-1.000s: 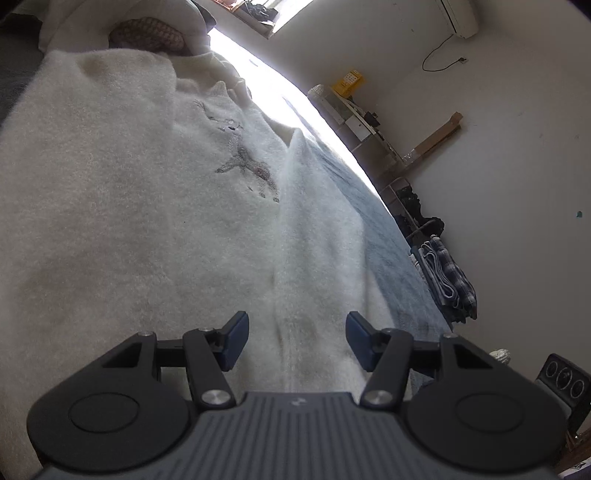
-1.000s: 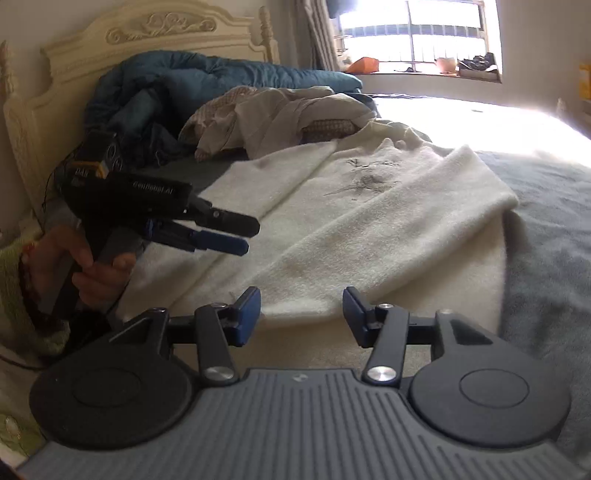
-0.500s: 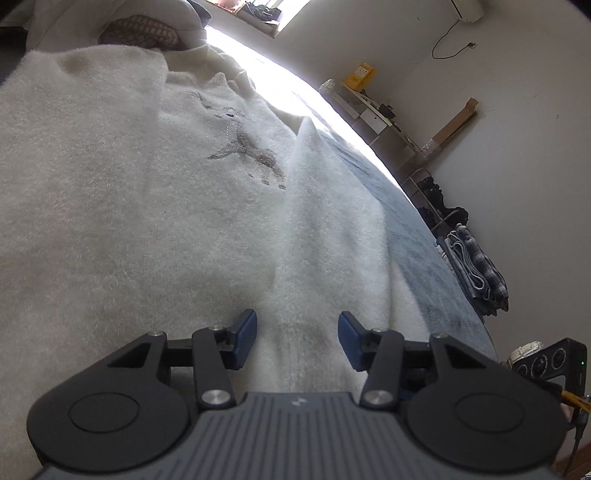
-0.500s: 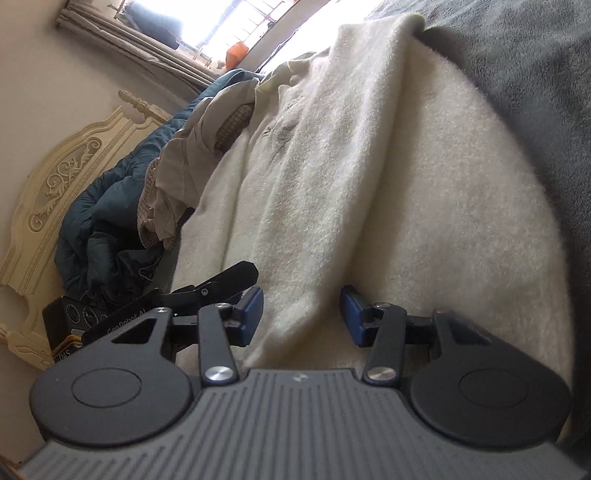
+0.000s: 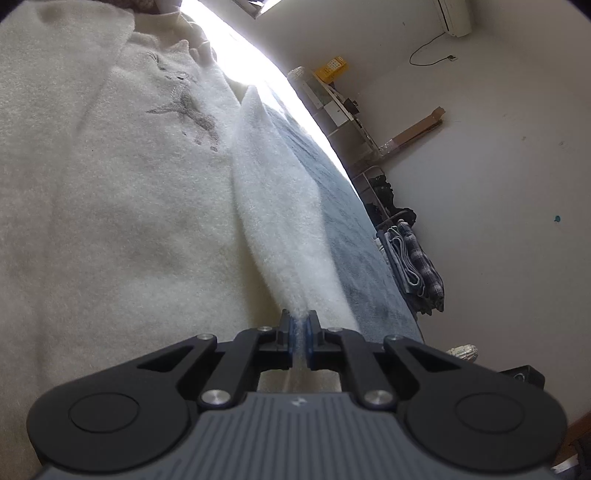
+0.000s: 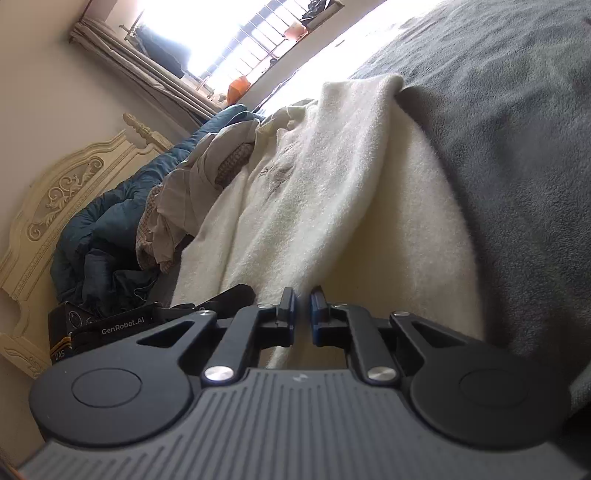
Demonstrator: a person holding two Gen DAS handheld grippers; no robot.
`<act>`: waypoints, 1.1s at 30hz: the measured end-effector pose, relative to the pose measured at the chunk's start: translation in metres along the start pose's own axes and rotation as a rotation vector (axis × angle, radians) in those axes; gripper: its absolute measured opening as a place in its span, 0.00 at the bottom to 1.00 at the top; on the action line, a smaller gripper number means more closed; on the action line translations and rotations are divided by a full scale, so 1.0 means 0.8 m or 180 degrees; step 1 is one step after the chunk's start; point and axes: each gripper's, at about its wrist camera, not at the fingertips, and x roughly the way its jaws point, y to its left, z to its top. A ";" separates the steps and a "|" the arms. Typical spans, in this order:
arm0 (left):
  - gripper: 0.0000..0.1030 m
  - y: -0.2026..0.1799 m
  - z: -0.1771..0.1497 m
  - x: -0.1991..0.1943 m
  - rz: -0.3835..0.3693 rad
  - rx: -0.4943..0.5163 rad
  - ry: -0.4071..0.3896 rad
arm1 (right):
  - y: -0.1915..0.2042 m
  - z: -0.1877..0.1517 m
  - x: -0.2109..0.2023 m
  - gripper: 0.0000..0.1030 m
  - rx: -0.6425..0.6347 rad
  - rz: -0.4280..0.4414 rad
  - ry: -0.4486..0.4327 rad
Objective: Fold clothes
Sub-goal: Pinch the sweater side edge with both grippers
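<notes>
Cream fleece sweater [image 5: 122, 192]: spread flat across the bed, covering most of the near and left side, with a grey embroidered motif [image 5: 184, 110] on its chest toward the far end. One sleeve or side edge is lifted into a long ridge running from the far end to the near edge.

Left gripper [image 5: 299, 330]: pads clamped on the near end of that raised fleece ridge; fabric is pinched between the blue pads.

Right gripper [image 6: 303, 308]: jaws closing, pads nearly together with a fold of the sweater's near hem between them; fleece fills the narrow gap.

Grey blanket [image 6: 517, 147]: bed covering under the sweater, exposed on the right.

Teal duvet [image 6: 110, 221]: bunched at the far left against the carved cream headboard [image 6: 55, 199].

Beige garments [image 6: 192, 184]: heaped between duvet and sweater.

Checked cloth [image 5: 417, 266]: hanging past the bed's right edge, beside the white wall.

Air conditioner [image 5: 452, 14]: high on the far wall.
</notes>
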 end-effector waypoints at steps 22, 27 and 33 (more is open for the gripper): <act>0.06 -0.022 -0.048 0.065 0.0134 0.0212 0.0365 | -0.049 -0.006 -0.039 0.06 -0.0223 -0.0387 -0.0037; 0.06 -0.025 -0.045 0.065 0.0106 0.0217 0.0353 | -0.042 -0.003 -0.042 0.06 -0.0344 -0.0421 -0.0075; 0.06 -0.021 -0.046 0.072 0.0127 0.0217 0.0365 | -0.052 -0.003 -0.036 0.06 -0.0288 -0.0451 -0.0044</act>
